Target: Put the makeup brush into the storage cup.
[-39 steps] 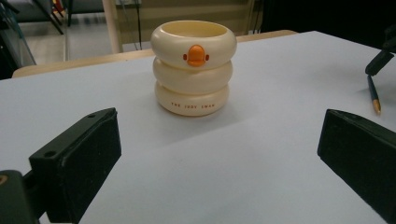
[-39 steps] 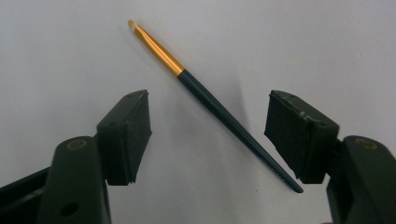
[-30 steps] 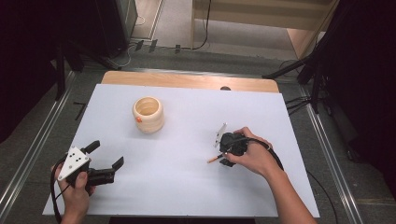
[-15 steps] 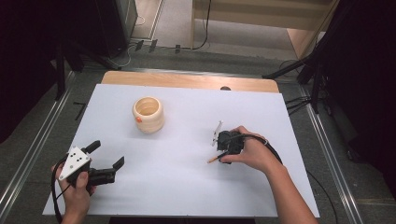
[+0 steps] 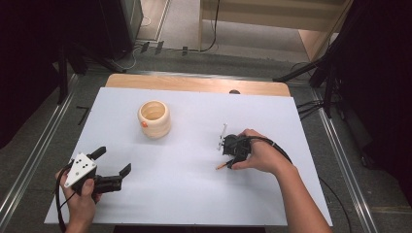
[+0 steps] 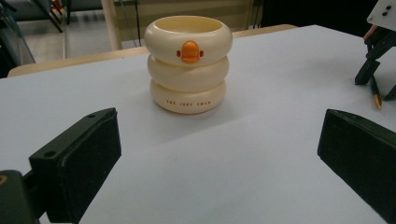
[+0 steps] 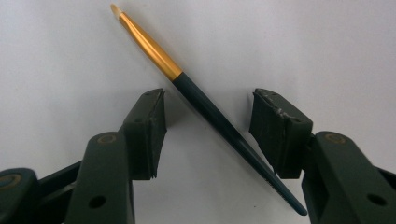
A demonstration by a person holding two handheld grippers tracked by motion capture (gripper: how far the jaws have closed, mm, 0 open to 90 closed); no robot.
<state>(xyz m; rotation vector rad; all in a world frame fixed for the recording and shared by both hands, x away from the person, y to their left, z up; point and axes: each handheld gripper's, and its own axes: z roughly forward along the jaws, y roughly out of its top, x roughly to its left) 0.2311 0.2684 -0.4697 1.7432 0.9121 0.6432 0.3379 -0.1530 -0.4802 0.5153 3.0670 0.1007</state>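
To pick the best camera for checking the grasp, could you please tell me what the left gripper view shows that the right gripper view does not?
Left gripper view: the upright cream ringed cup with an orange duck bill, the wooden table edge, and the wide-open left gripper. Right gripper view: the whole brush, dark handle and gold ferrule, between pads not clamping it. Both: the right gripper, whose jaws have just been closing, the brush tip, and the white table top.

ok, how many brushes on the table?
1. A dark-handled brush with a gold ferrule lies flat on the white table, right of centre, between the open jaws of the right hand-held gripper. None shows in the duck cup, though its inside is partly hidden.
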